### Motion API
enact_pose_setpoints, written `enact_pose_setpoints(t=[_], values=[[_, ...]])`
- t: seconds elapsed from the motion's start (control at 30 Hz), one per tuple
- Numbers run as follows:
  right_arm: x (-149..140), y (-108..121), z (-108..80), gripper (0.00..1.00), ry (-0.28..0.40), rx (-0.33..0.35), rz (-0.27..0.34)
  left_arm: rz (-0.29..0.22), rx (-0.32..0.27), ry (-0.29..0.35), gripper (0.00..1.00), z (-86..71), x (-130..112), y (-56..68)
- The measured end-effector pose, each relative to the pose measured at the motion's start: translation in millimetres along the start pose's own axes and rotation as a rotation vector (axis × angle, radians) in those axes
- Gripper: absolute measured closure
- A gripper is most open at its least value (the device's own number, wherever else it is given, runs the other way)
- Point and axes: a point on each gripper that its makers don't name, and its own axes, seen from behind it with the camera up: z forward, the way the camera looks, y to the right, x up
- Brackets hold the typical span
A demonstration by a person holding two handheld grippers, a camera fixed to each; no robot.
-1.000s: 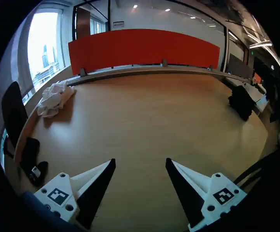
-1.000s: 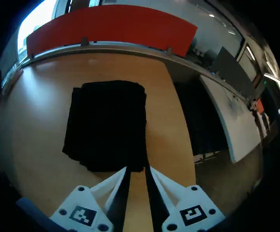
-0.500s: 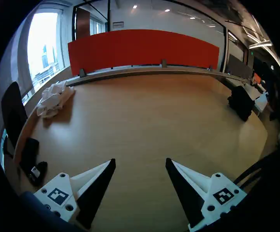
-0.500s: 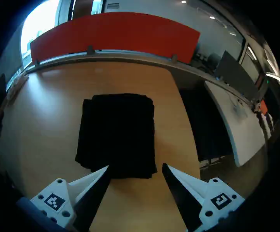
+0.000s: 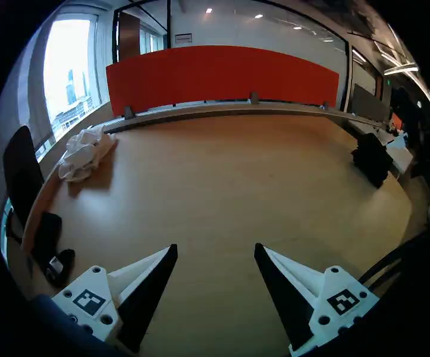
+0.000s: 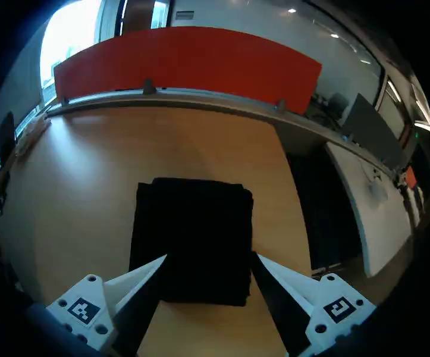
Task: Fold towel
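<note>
Your right gripper had changed since a second before. Its fingers had been close together, and now they stood spread wide. The folded black towel also sat lower in the right gripper view than it did a moment ago.

In the left gripper view, a dark chair stood by the left edge of the table. A bunched-up white cloth lay near the far left corner. Your left gripper was spread wide over bare wood near the near edge and held nothing. A red screen ran along the far edge. A dark lump sat at the right edge, too small to tell what it was.

In the right gripper view, the towel lay flat near the right edge of the table. Its near part was between your two finger tips. You could not tell if they touched it.
</note>
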Motion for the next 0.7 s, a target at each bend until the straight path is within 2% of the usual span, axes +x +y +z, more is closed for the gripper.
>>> enact_pose_setpoints(t=[0.43,0.7], values=[[48.5,-11.7,28.3,0.03,0.036,0.033,-0.024,-0.011,0.023,-0.009,0.04,-2.1,-2.7,-4.7],[52.6,-16.5,38.3,0.03,0.032,0.043,-0.023,-0.018,0.033,-0.012,0.04,-3.2,-3.9,-6.7]])
